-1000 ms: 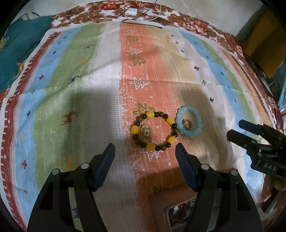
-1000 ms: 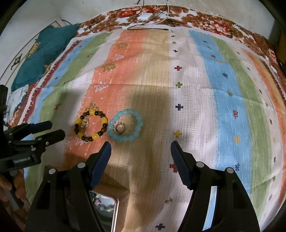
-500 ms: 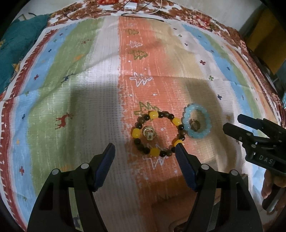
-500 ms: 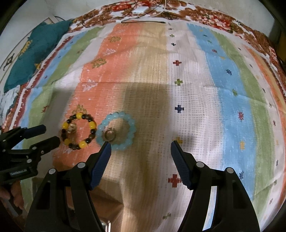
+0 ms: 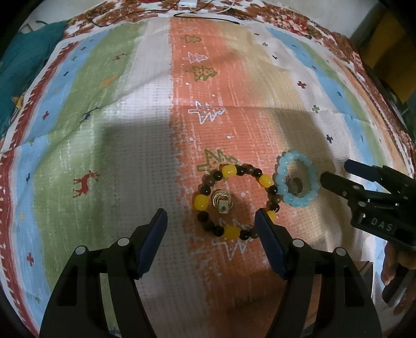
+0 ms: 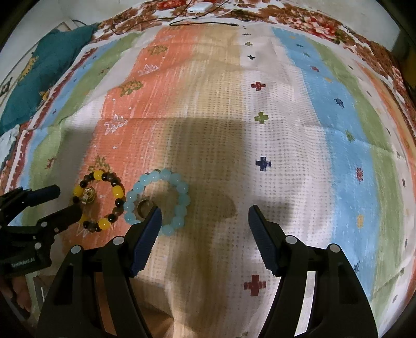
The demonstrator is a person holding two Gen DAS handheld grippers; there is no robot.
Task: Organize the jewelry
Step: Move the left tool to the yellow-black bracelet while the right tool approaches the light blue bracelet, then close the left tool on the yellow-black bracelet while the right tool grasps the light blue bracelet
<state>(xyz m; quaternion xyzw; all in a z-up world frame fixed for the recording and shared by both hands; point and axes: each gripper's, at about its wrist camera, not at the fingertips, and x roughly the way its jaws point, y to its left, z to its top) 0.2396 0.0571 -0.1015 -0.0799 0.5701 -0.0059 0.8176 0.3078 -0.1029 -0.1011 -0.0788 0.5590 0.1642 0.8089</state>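
A yellow-and-brown bead bracelet (image 5: pixel 265 180) lies on the striped cloth with a small gold ring charm (image 5: pixel 222 202) inside it. A light blue bead bracelet (image 5: pixel 282 187) lies touching its right side, with a metal ring (image 5: pixel 296 185) inside. My left gripper (image 5: pixel 211 228) is open and empty, its right finger at the yellow bracelet's near right edge. My right gripper (image 6: pixel 205 219) is open and empty, its left finger over the blue bracelet (image 6: pixel 179 187). The yellow bracelet (image 6: pixel 118 192) also shows in the right wrist view.
The striped patterned cloth (image 5: pixel 109 145) covers the surface. A teal cloth (image 6: pixel 44 67) lies at the far left. A white device with cables (image 6: pixel 199 6) sits at the far edge. The right gripper shows in the left view (image 5: pixel 338 174), the left one in the right view (image 6: pixel 56 202).
Both grippers have moved forward toward the bracelets. The framed box at the near edge has dropped out of view. Both stay open.
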